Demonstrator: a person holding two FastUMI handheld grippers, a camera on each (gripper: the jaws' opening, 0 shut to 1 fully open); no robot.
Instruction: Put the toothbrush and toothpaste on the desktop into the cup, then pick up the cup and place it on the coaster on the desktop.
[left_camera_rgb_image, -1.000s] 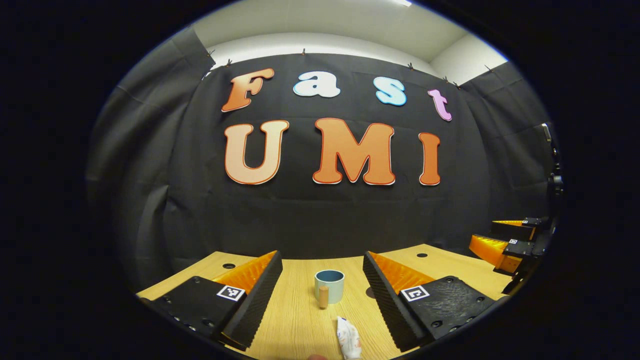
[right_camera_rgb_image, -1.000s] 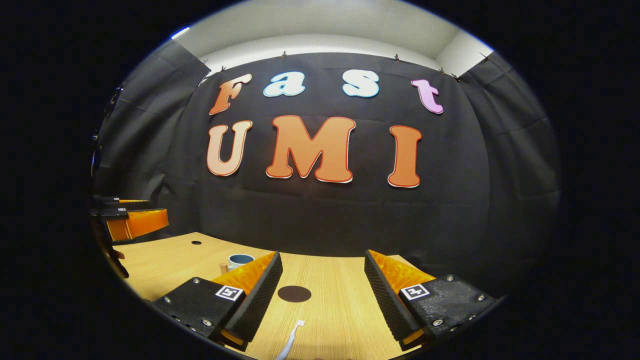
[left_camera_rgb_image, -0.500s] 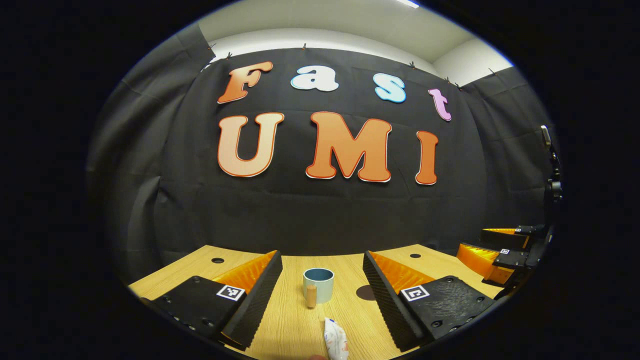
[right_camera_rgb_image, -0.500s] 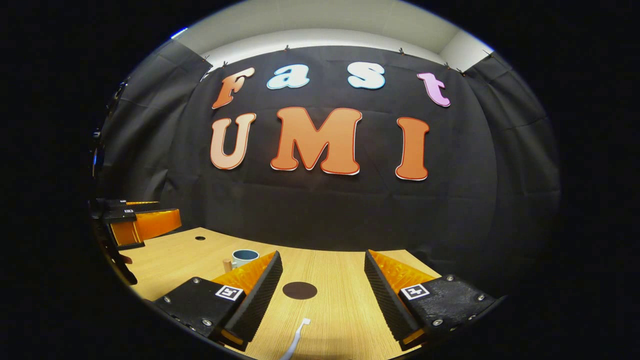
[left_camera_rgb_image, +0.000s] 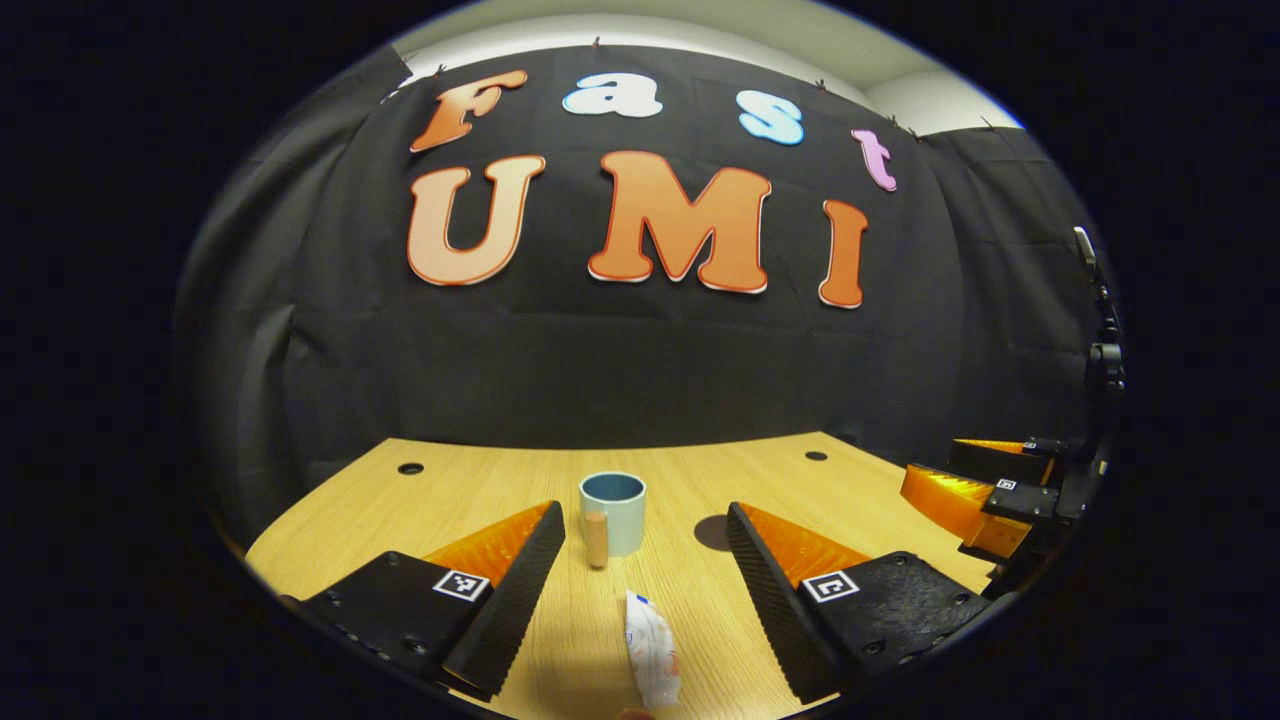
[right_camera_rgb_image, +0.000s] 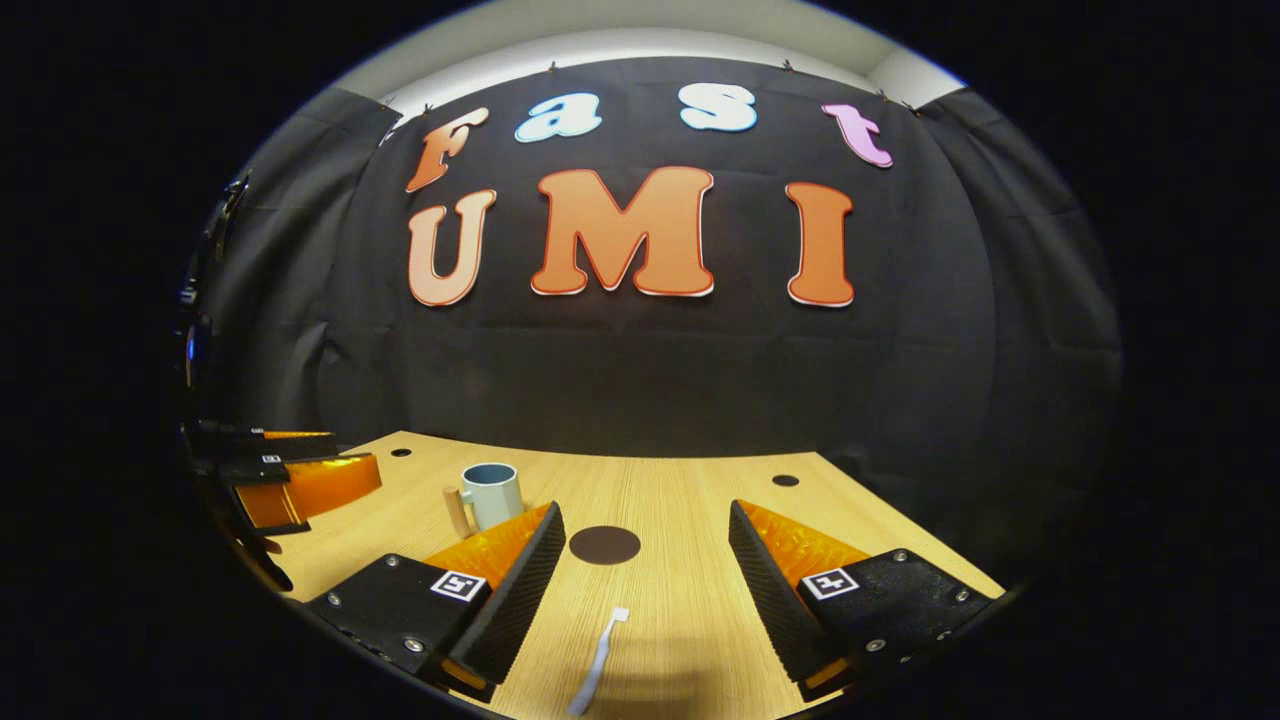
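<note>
The toothpaste (left_camera_rgb_image: 651, 662) is seen in the left gripper view as a small white tube lying flat on the wooden desktop (left_camera_rgb_image: 480, 490), low in the picture, between the two fingers of the left gripper (left_camera_rgb_image: 640, 555) and touched by neither. The left gripper is spread wide, with nothing held. Beyond the tube, the pale blue cup (left_camera_rgb_image: 613, 512) stands upright near the middle of the desktop, its wooden handle (left_camera_rgb_image: 596, 538) turned toward the camera. The dark round coaster (left_camera_rgb_image: 712, 532) lies just to the right of the cup, partly hidden behind one finger. At the right edge of this view the right gripper (left_camera_rgb_image: 975, 490) is seen above the desktop, apart from all the objects.

In the right gripper view, the white toothbrush (right_camera_rgb_image: 598, 663) lies flat on the desktop (right_camera_rgb_image: 680, 480) between the fingers of the right gripper (right_camera_rgb_image: 642, 555), its head pointing away from the camera; it is touched by neither finger. The right gripper is likewise spread wide and holds nothing. The coaster (right_camera_rgb_image: 604, 545) lies bare beyond the toothbrush. The cup (right_camera_rgb_image: 491, 495) stands to the left of the coaster, apart from it, with its handle (right_camera_rgb_image: 459, 512) on its left side. At the left edge the left gripper (right_camera_rgb_image: 300, 480) is seen over the desktop.
</note>
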